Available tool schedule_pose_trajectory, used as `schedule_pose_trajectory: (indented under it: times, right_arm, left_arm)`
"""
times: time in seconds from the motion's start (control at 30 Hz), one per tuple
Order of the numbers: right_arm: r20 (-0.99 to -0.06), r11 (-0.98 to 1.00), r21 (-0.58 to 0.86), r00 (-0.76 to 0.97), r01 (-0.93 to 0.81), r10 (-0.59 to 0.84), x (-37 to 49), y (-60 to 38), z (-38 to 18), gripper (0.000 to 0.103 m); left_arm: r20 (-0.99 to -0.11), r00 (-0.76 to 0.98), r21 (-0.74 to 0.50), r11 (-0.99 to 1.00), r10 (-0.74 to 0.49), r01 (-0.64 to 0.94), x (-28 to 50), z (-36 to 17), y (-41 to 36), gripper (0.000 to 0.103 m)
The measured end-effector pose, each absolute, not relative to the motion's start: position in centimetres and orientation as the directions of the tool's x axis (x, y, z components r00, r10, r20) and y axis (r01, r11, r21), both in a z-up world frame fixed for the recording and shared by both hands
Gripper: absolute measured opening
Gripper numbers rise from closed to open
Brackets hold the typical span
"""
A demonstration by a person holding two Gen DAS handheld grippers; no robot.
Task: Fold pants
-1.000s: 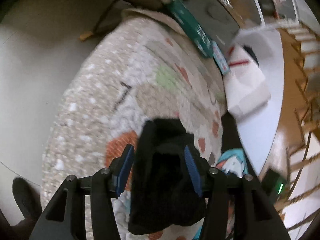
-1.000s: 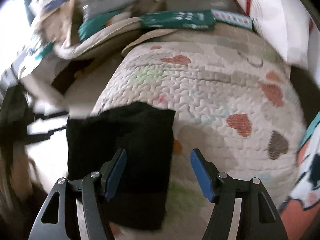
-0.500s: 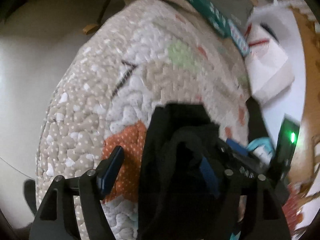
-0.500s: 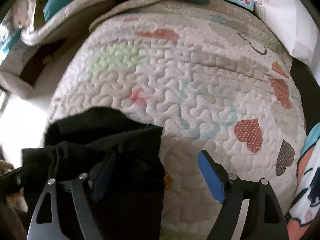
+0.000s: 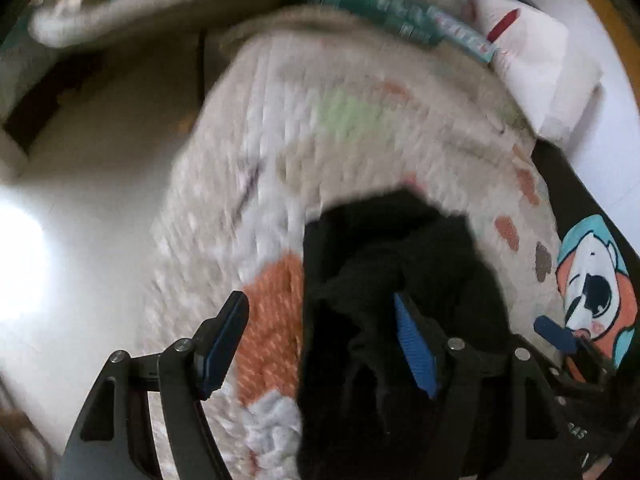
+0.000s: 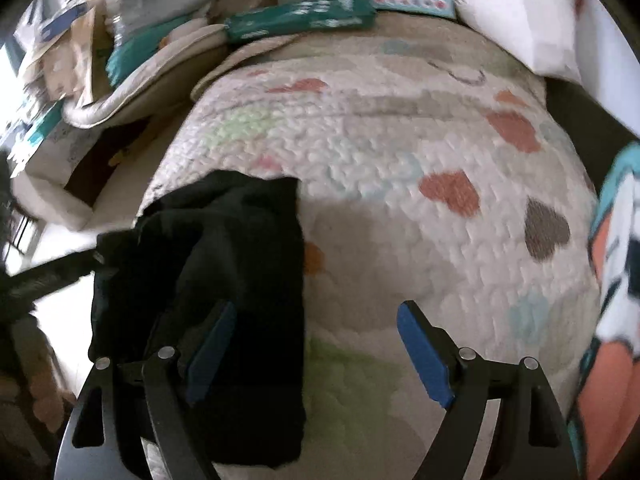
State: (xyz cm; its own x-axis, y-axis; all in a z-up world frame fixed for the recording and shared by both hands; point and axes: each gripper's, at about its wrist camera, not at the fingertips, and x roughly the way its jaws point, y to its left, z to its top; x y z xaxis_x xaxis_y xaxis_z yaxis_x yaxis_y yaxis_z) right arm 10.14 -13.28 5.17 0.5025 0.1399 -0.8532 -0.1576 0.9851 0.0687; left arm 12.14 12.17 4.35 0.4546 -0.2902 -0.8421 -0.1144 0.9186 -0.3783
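Note:
The black pants [image 5: 384, 288] lie bunched and partly folded on a quilted heart-print blanket [image 5: 304, 152]. My left gripper [image 5: 320, 344] is open; its right finger rests over the black cloth, its left finger over an orange heart patch. In the right wrist view the pants [image 6: 240, 256] lie at lower left on the blanket [image 6: 400, 152]. My right gripper [image 6: 316, 356] is open; its left finger is over the pants' right edge, its right finger over bare blanket. The right gripper's blue finger [image 5: 556, 332] shows at the left view's right edge.
A teal box [image 6: 300, 20] and a white pillow [image 6: 512, 12] lie at the blanket's far edge. A cartoon-print cushion [image 6: 616, 280] is to the right. Piled bedding and clutter [image 6: 132, 40] sit at the far left, pale floor [image 5: 80, 208] beyond the blanket's left edge.
Both grippers have shifted over the pants. The pants went from a flat rectangle to a bunched, raised fold. The left view swung round so that more of the far clutter shows.

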Motion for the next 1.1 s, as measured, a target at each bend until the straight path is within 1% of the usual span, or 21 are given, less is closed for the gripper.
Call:
schedule_pose_trajectory:
  times: [0.03, 0.1, 0.2, 0.27, 0.4, 0.63, 0.83, 1.1]
  right_arm:
    - [-0.851, 0.986, 0.086, 0.505, -0.141, 0.146, 9.8, -14.0, 5.2, 0.087]
    - [-0.838, 0.987, 0.097, 0.524, -0.125, 0.149, 9.2, -15.2, 5.6, 0.087]
    - [-0.823, 0.989, 0.087, 0.55, -0.123, 0.141, 8.7, -16.2, 6.1, 0.087]
    - [-0.815, 0.986, 0.118, 0.556, -0.114, 0.162, 8.7, -17.0, 6.3, 0.087]
    - [-0.798, 0.976, 0.183, 0.562, -0.114, 0.216, 8.6, -17.7, 6.8, 0.087]
    - [-0.778, 0.969, 0.208, 0.578, -0.133, 0.246, 8.3, -17.5, 7.5, 0.087]
    - [-0.778, 0.971, 0.203, 0.581, -0.126, 0.239, 8.2, -17.5, 7.3, 0.087]
    - [-0.792, 0.972, 0.202, 0.565, -0.118, 0.233, 8.5, -17.4, 6.4, 0.087]
  left_arm:
    - [-0.819, 0.459, -0.446, 0.886, -0.344, -0.131, 12.2, 4.2, 12.8, 0.073]
    - [-0.775, 0.469, -0.539, 0.831, -0.423, -0.141, 12.0, 3.9, 14.2, 0.073]
    - [-0.715, 0.503, -0.641, 0.742, -0.485, -0.196, 11.0, 3.4, 16.2, 0.072]
    - [-0.687, 0.525, -0.68, 0.7, -0.502, -0.22, 10.2, 3.4, 17.2, 0.072]
    - [-0.704, 0.555, -0.638, 0.737, -0.442, -0.222, 8.8, 4.7, 17.0, 0.072]
    - [-0.759, 0.539, -0.553, 0.799, -0.366, -0.236, 7.7, 4.8, 16.2, 0.072]
    - [-0.744, 0.556, -0.571, 0.785, -0.371, -0.24, 7.0, 5.4, 16.9, 0.072]
    - [-0.716, 0.552, -0.62, 0.753, -0.428, -0.22, 6.9, 5.5, 16.7, 0.072]
